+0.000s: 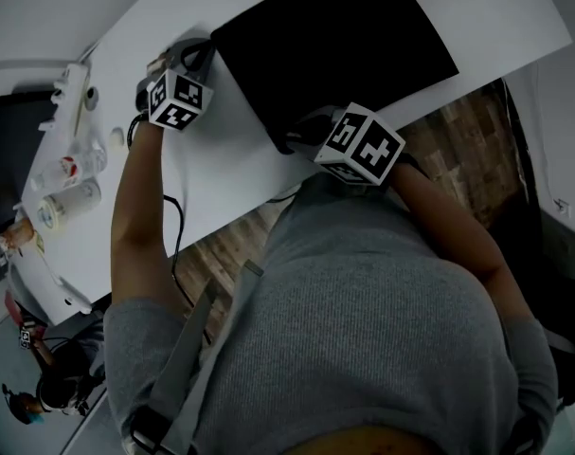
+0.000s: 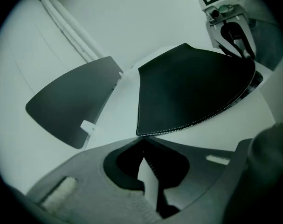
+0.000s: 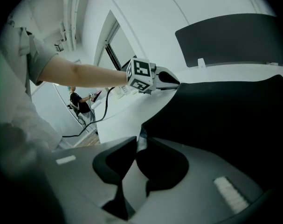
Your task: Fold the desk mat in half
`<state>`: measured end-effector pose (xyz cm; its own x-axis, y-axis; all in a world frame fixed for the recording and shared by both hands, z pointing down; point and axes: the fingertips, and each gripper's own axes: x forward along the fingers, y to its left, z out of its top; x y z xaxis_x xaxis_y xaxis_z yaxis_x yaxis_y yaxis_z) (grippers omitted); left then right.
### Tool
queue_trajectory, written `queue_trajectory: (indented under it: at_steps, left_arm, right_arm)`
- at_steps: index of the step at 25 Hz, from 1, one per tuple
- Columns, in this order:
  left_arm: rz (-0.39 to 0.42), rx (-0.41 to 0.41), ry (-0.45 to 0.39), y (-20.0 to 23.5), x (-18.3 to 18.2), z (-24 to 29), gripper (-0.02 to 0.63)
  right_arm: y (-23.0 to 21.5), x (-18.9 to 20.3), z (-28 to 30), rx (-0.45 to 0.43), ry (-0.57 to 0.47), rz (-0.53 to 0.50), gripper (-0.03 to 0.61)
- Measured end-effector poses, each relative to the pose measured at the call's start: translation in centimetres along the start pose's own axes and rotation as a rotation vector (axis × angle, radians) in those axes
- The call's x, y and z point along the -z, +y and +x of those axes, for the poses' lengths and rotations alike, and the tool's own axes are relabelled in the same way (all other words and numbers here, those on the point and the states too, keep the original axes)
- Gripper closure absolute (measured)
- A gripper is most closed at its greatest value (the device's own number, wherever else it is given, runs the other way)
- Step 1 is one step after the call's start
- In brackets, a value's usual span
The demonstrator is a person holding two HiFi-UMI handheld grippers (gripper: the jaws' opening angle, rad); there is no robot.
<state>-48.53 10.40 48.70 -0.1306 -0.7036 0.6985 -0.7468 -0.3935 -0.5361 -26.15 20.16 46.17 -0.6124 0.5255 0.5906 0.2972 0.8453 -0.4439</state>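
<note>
Our left tongs (image 2: 142,143) are closed tip to tip, and the tips touch one corner of the mat (image 1: 334,45). We cannot tell whether a sliver of that corner is nipped between them. Our right tongs (image 3: 140,141) stand apart, with the mat's neighbouring corner at their mouth and nothing pressed on it. Both corners belong to the side of the mat that faces the left end of the tabletop (image 1: 230,183): the right tongs are at the corner on the near edge, the left tongs at the corner further in toward the far edge. The mat itself lies flat, in what looks to us like a single layer, with one long side along the near edge and the rest running toward the right end. We judge that we are at the first step, taking hold, with no fold begun. Next the right tongs must slide over their corner and close on it. The left tongs may need to reopen and bite deeper if they have caught nothing. Then both corners should rise together and travel over the mat toward the right end, kept level with each other so the edges meet squarely. The lower half could drag along the tabletop, so a slow, even sweep seems wise.
</note>
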Motion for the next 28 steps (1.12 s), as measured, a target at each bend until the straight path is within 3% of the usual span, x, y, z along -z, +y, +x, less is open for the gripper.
queue_trajectory:
  at_steps: [5, 8, 10, 14, 17, 21, 24, 28]
  left_arm:
    - [-0.037, -0.14, 0.06, 0.0, 1.8, -2.6, 0.611]
    - [-0.099, -0.259, 0.023, 0.5, 0.5, -4.7, 0.611]
    - [-0.219, -0.341, -0.031, 1.1, -0.8, -6.2, 0.611]
    - [-0.541, -0.459, -0.166, 1.5, -3.6, -9.3, 0.611]
    - [-0.697, -0.513, -0.271, 1.6, -5.7, -11.2, 0.612]
    - [-0.825, -0.564, -0.377, 2.1, -8.9, -13.6, 0.612]
    - [-0.907, -0.551, -0.427, 2.0, -11.9, -15.0, 0.612]
    - [-0.944, -0.562, -0.483, 1.8, -15.5, -16.0, 0.612]
  right_arm:
    - [1.4, -1.4, -1.0, -0.121, -0.078, 0.022, 0.491]
    - [1.0, -2.9, -2.1, -0.125, -0.168, 0.027, 0.492]
    - [0.1, -4.1, -3.1, -0.092, -0.238, 0.032, 0.492]
    - [-2.2, -6.5, -5.7, 0.004, -0.375, 0.035, 0.492]
    - [-3.6, -8.4, -8.0, 0.073, -0.465, 0.025, 0.492]
    - [-4.8, -10.8, -11.2, 0.151, -0.564, -0.002, 0.492]
    - [-5.1, -12.3, -13.6, 0.207, -0.621, -0.052, 0.492]
    - [-5.1, -13.9, -16.3, 0.261, -0.658, -0.137, 0.492]
